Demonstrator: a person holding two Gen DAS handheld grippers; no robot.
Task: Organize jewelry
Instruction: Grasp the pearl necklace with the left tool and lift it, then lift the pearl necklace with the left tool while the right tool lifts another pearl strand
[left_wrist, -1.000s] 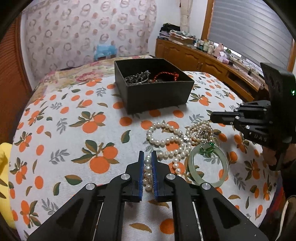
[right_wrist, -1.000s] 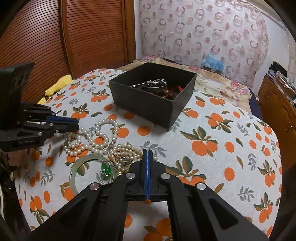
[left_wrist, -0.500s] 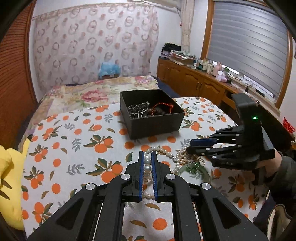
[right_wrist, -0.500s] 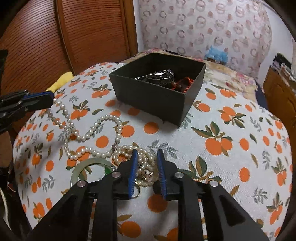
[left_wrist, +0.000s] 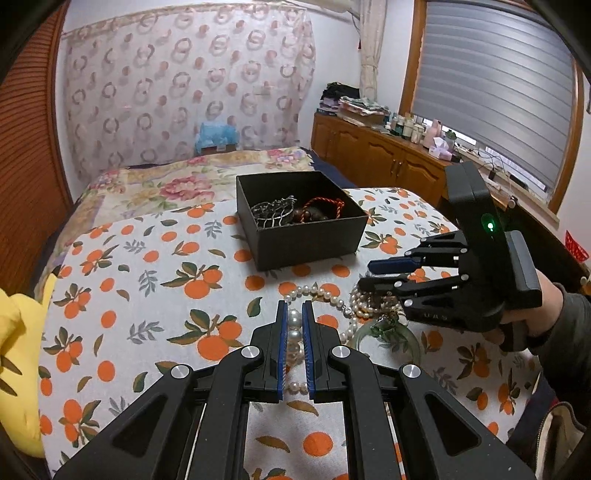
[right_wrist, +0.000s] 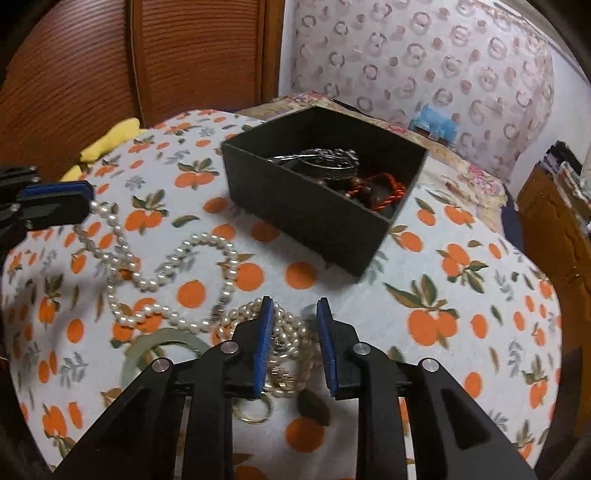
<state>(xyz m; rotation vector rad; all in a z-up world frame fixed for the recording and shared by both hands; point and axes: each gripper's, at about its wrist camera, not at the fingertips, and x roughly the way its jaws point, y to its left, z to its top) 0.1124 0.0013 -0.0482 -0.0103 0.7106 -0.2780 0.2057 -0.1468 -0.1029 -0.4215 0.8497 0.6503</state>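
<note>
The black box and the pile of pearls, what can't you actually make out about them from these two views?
- Black box: its floor, left wrist view, hidden by the silver piece and red cord.
- Jade bangle: its near side, right wrist view, behind the right gripper.
- Small pearl pile: strand count, blurred in that view.
- Pearl necklace: its end, hidden inside the left gripper.

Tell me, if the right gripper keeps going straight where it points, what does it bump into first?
Probably the tangled heap of small cream pearl strands lying on the orange-print cloth. The right gripper points down at it, jaws opening around the heap without touching, though depth is hard to judge.
</note>
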